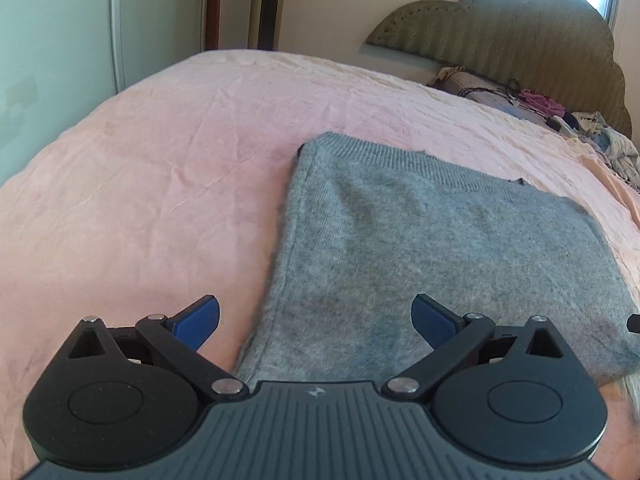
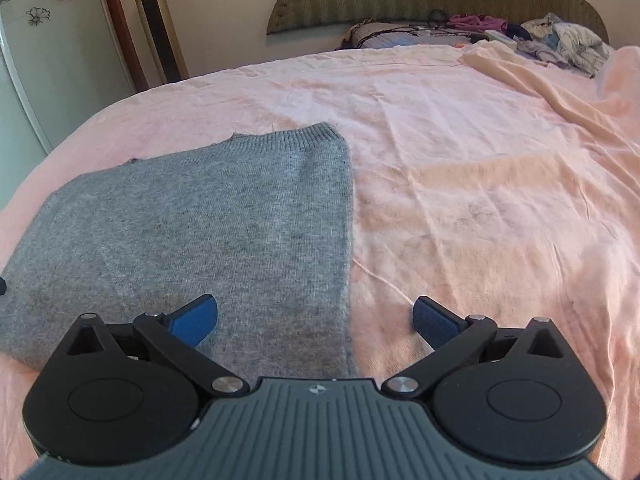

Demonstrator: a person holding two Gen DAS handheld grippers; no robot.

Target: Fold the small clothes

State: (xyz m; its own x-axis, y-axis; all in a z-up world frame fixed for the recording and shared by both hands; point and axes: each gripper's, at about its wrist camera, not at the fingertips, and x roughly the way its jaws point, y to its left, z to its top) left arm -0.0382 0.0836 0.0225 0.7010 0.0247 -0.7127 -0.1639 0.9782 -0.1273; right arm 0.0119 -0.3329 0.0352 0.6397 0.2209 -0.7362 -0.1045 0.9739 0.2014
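Note:
A grey knitted garment (image 1: 420, 248) lies flat on the pink bed sheet (image 1: 160, 152), folded into a rough rectangle with its ribbed hem at the far side. My left gripper (image 1: 316, 316) is open above the garment's near left corner, one blue pad over the sheet and the other over the knit. In the right wrist view the same grey garment (image 2: 200, 232) fills the left half. My right gripper (image 2: 316, 316) is open over its near right edge, straddling the border between knit and pink sheet (image 2: 480, 200). Neither gripper holds anything.
A padded olive headboard (image 1: 520, 40) stands at the far end, with a heap of mixed clothes and cords (image 2: 560, 40) along it. A gold tower appliance (image 2: 158, 20) and a wardrobe door (image 1: 52, 40) stand beyond the bed's left side.

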